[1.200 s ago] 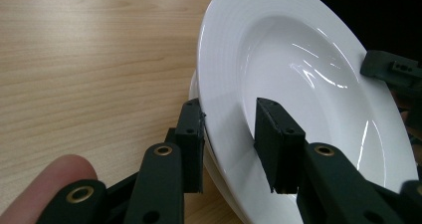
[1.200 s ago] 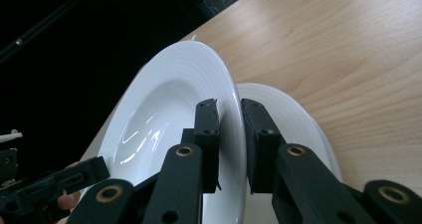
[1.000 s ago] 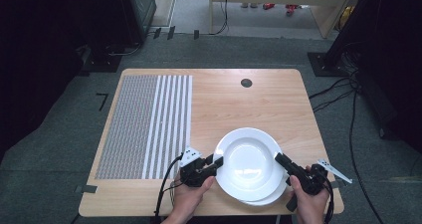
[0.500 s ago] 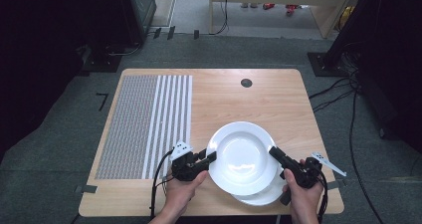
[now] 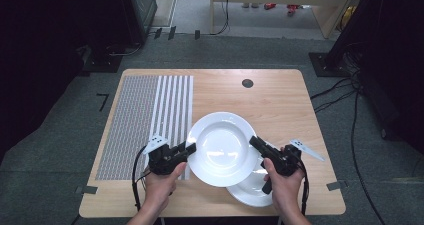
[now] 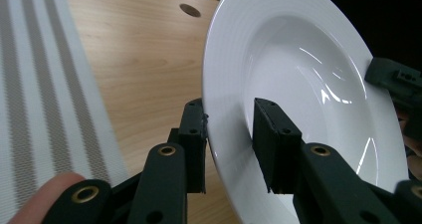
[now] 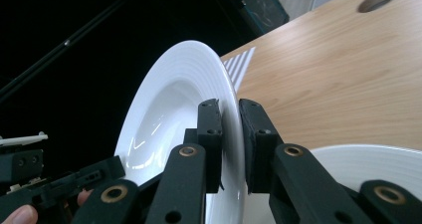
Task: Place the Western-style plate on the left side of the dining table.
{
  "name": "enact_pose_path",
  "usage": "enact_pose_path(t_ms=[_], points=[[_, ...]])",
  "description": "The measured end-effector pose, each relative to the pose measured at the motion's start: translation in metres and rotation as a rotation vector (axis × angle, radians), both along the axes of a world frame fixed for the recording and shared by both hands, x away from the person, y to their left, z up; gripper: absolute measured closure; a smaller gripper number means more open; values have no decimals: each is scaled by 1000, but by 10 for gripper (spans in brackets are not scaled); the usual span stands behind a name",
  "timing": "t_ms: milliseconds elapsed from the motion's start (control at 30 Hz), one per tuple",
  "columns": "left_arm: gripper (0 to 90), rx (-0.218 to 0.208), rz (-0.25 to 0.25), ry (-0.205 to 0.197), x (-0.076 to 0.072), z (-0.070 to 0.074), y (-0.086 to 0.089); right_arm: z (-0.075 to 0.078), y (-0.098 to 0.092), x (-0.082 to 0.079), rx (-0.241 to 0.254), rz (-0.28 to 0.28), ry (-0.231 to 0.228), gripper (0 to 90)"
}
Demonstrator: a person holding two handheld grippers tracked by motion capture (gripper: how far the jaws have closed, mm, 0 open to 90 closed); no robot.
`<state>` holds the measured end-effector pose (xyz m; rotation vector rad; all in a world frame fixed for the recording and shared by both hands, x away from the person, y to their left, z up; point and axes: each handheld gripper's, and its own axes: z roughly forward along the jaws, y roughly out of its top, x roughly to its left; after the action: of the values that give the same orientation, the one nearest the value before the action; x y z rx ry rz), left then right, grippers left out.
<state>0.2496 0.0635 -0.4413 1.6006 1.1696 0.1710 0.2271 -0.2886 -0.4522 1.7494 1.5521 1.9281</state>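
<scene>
We hold an empty plate (image 5: 220,147) over a second plate (image 5: 252,191); left gripper (image 5: 189,148) and right gripper (image 5: 256,142) each clamp its rim.

Left hand-held gripper (image 5: 190,147) and right hand-held gripper (image 5: 253,141) both clamped, pointing inward.

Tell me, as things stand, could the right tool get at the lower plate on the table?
Probably not yet. The right tool is clamped on the upper plate, which covers much of the lower plate; it would have to let go first.
</scene>
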Motion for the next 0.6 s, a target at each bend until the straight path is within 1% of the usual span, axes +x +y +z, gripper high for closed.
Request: enact_pose_path(t_ms=[233,600], points=[[694,-16,45,-9,4,8,30,7,30,15,5,35,-10,816],[694,-39,104,6,11,11,73,16,74,38,1,84,-7,820]])
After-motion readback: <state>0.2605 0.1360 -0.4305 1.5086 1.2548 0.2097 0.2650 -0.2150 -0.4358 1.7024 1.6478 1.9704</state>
